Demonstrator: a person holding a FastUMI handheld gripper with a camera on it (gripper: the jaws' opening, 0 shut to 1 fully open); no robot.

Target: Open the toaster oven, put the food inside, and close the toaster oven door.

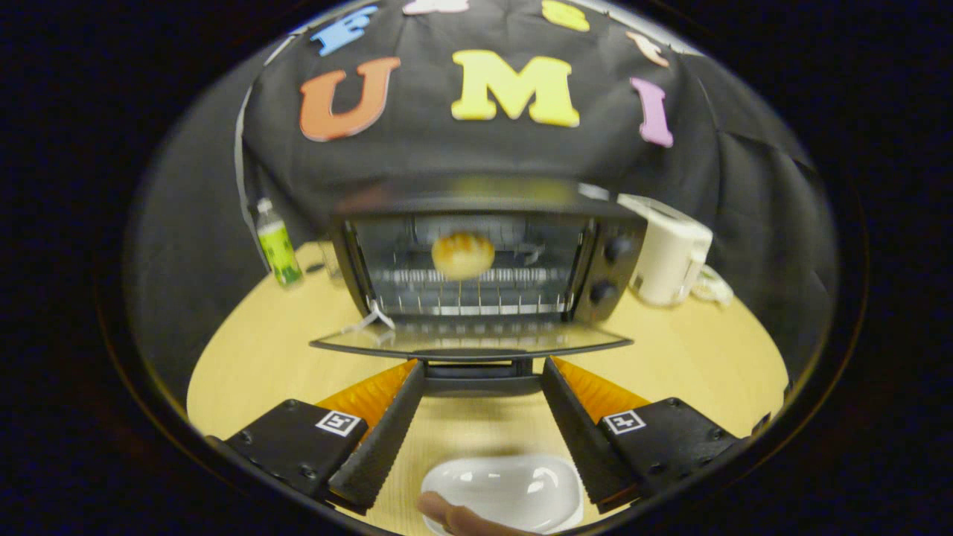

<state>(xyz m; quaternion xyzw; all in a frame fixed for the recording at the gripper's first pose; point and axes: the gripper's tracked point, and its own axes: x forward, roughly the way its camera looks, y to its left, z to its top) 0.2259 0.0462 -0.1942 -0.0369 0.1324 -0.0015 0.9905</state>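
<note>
**Oven door down, bun on rack, tool spread**

While the tool (482, 366) stands spread wide and empty, its fingertips flank the handle of the lowered toaster oven door (470, 344) just ahead. Beyond the door, a bread bun (462, 254) sits on the wire rack inside the toaster oven (484, 260). Between the fingers, nearer than their tips, lies a white dish (506, 493) touched by a person's finger (454, 517). A pale wooden table (260, 350) carries everything. Left of the oven stands a green-labelled bottle (277, 246), right of it a white kettle (668, 253). Black cloth backs the booth.

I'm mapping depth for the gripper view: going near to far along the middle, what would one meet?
White dish between the open tongs → oven door, lying open → wire rack → bread roll inside the toaster oven → black cloth wall.
</note>
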